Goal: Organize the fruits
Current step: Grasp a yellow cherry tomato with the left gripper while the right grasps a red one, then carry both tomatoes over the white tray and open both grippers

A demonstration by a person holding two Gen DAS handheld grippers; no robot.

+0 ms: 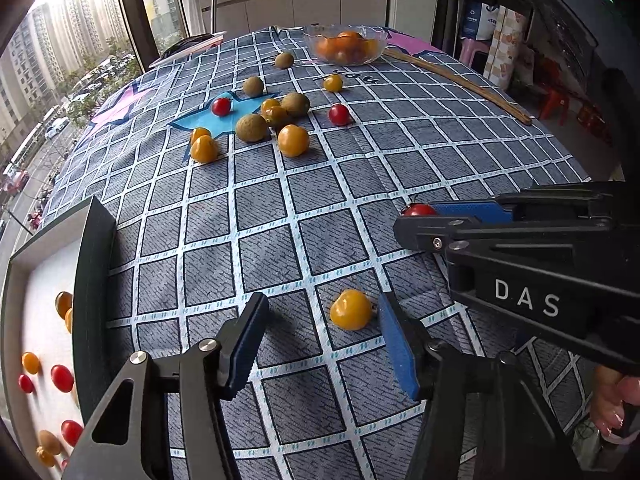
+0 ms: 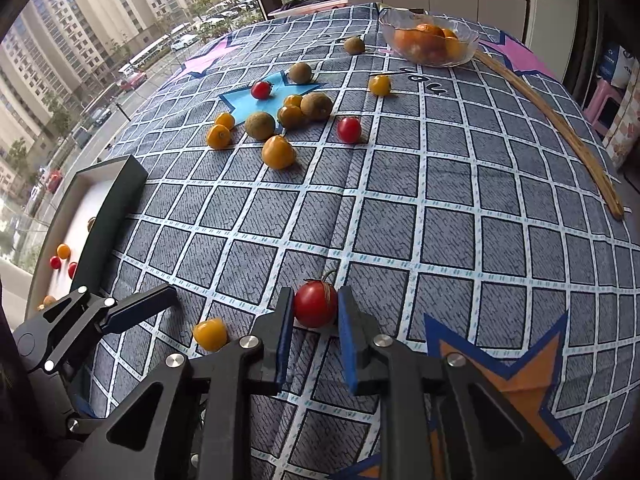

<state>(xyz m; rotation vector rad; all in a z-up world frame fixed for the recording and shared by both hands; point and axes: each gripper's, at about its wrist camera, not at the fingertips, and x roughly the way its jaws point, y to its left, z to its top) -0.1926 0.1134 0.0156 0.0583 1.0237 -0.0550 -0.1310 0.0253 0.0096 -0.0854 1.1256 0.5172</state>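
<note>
My right gripper has its blue pads against both sides of a red cherry tomato that rests on the checked tablecloth; it also shows in the left wrist view. My left gripper is open around a yellow tomato, which lies close to the right finger; the same tomato shows in the right wrist view. A dark-walled white tray at the left holds several small red, orange and brown fruits.
A loose cluster of yellow, red and brown fruits lies farther back on the cloth. A glass bowl of oranges stands at the far edge. A long wooden stick lies at the right. Windows lie beyond the table's left side.
</note>
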